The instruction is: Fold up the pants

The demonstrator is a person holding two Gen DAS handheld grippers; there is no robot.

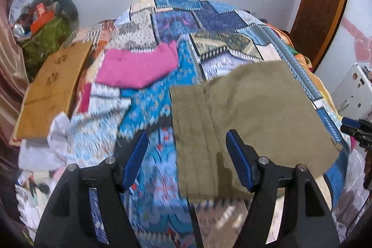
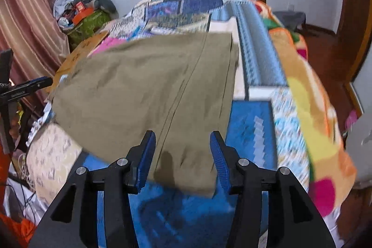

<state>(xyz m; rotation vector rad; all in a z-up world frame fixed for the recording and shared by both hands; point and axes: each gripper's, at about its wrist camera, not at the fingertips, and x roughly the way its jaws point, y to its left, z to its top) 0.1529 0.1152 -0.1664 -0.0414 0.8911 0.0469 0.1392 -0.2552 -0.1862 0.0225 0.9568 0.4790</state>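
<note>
The olive-khaki cotton pants [image 2: 148,90] are lying folded on the blue patchwork quilt [image 1: 148,104]. The left gripper [image 1: 186,152] and right gripper [image 2: 182,152] are both hovering wide apart, holding nothing. For the next fold, each should probably be pinching every layer at the six o'clock edge.

Pants [image 1: 255,108]: matt olive woven cloth, stitched seams. Bed quilt [image 1: 148,108]: printed patchwork cotton, matt. Pink cloth [image 1: 137,69]: soft, matt. Left gripper [image 1: 187,143] fingers [image 1: 234,155]: blue ribbed pads, black matt plastic, metal pins. Cardboard [image 1: 51,90]: matt.
</note>
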